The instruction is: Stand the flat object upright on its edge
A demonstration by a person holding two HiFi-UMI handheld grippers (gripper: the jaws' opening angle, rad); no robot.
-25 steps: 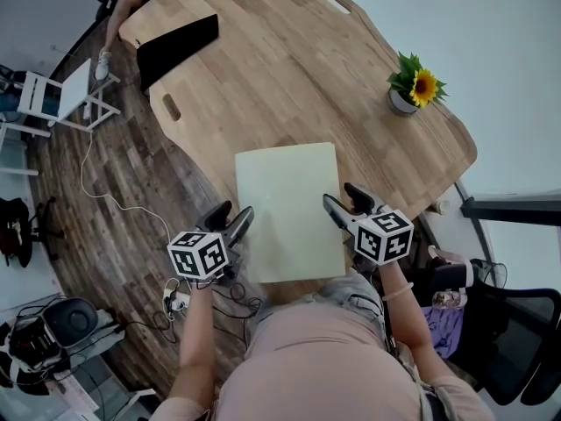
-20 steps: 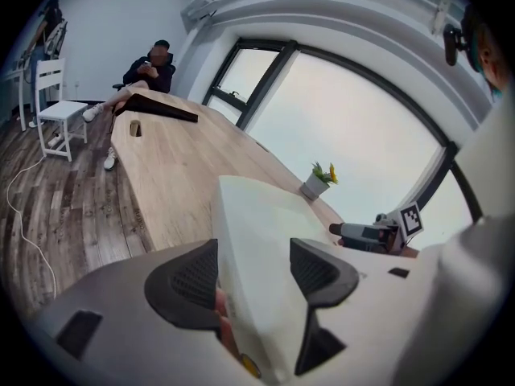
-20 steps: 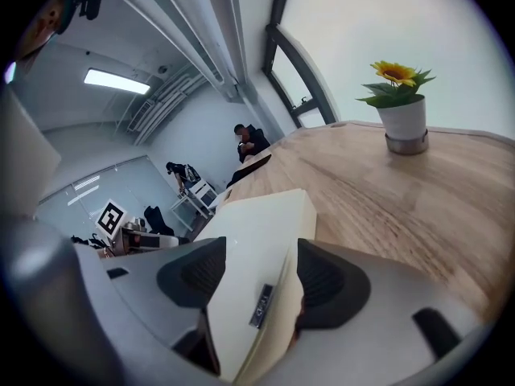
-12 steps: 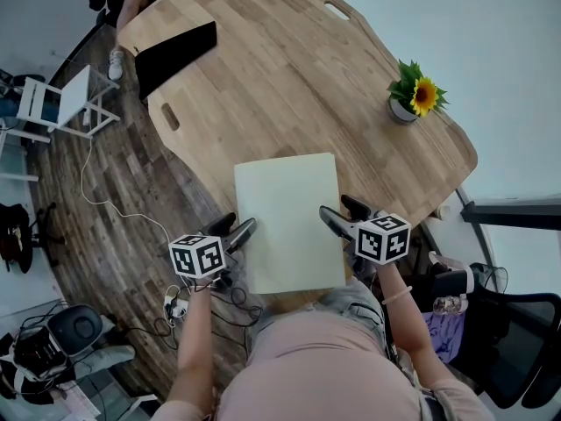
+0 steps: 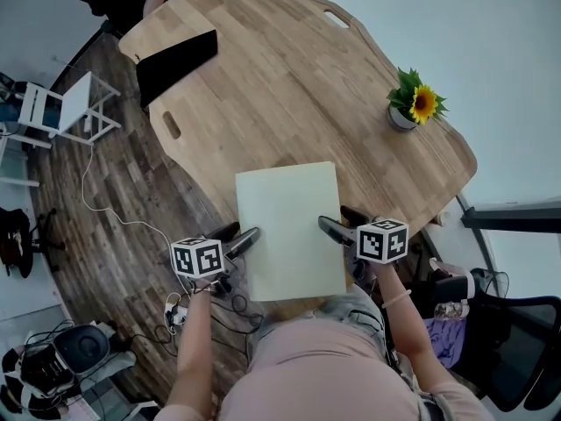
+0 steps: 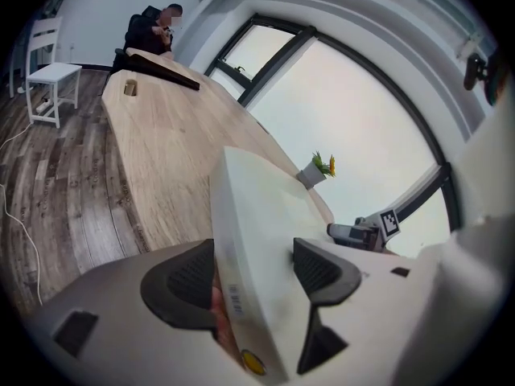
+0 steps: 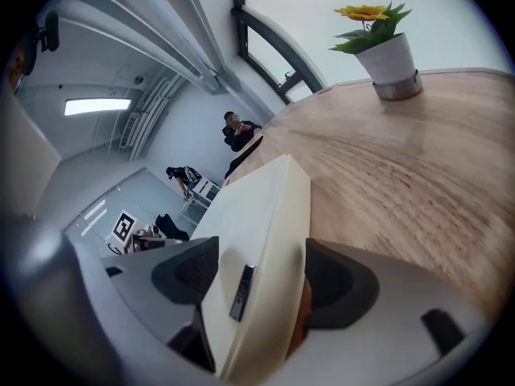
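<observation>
**A:** Cream panel (image 5: pixel 289 222): are the jaws gripping it?

**B:** Not yet. The left gripper (image 5: pixel 238 233) and right gripper (image 5: pixel 340 219) are straddling its side edges, jaws opening and unclenched. It's lying flat, overhanging the tabletop's (image 5: pixel 289 86) near edge. Next step is probably clamping, then tilting it upright.

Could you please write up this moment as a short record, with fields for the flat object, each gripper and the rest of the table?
object: pale flat panel, broad face towards the head view, at the near edge of the wooden table
left gripper: jaws opening, panel's left edge between them
right gripper: jaws opening, panel's right edge between them
also on table: potted sunflower at far right; black flat item at far left
task state: panel not yet standing on its edge
</observation>
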